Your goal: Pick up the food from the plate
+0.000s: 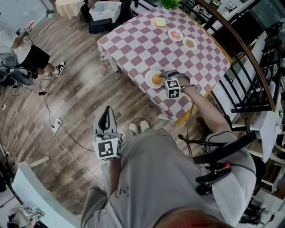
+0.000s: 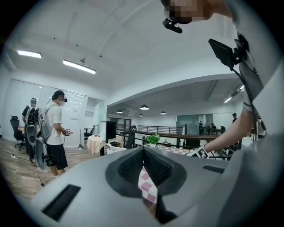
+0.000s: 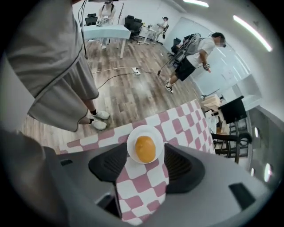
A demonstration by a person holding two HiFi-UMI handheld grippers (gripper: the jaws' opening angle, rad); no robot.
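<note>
Right now the food [image 3: 145, 149], a round orange-yellow lump, sits in the middle of a small white plate [image 3: 153, 131] near the edge of the counter [image 1: 142, 40], which is covered by a pink and white checked cloth. My right claw [image 3: 145, 156] hangs directly over that plate. Its jaws stand wide, one to each side of the food as I look down between them, and the pads are not touching it or the plate. Nothing is gripped.

Farther along the counter I can see three more servings: a pale square slice [image 1: 160, 22], a small plate with something red [image 1: 175, 34] and another small plate [image 1: 190, 42]. A green plant [image 1: 169, 3] stands at the far edge.

My left claw [image 2: 143, 159] is held low beside my leg over the wooden floor [image 1: 67, 102], well apart from the counter. Its jaws are drawn together at the tips with nothing between them.

Off to the side, another person [image 1: 22, 53] in a white top and black shorts stands on the floor.
</note>
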